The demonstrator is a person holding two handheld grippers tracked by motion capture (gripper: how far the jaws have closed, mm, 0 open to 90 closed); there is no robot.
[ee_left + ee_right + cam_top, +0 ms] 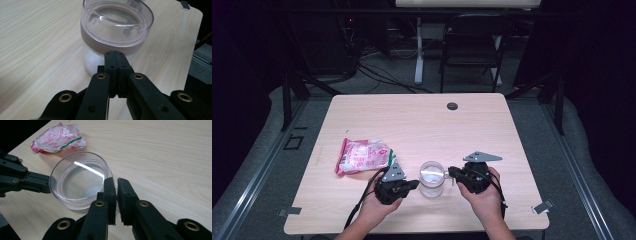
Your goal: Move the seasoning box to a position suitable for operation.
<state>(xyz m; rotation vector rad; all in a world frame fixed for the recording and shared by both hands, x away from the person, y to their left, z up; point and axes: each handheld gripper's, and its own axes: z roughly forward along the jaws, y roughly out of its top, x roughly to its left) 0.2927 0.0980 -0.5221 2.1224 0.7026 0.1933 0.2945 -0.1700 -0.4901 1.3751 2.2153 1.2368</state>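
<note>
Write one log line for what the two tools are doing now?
left tool: shut, at jar | right tool: nearly shut, at jar rim | packet: lying on table

Clear jar [432, 178] with a tan band and white contents; pink, white and green bag [364, 156]; pale wood-grain bench [422, 120].

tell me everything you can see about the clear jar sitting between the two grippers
The clear round jar stands upright on the light wooden table, near its front edge. It has a transparent lid above a brownish band, and white stuff inside the lower part. The left gripper, jaws shut, has its tips at the jar's side just under the band; the right gripper, jaws nearly closed, sits at the lid's rim on the opposite side. A crumpled red and white packet lies apart from it.
</note>
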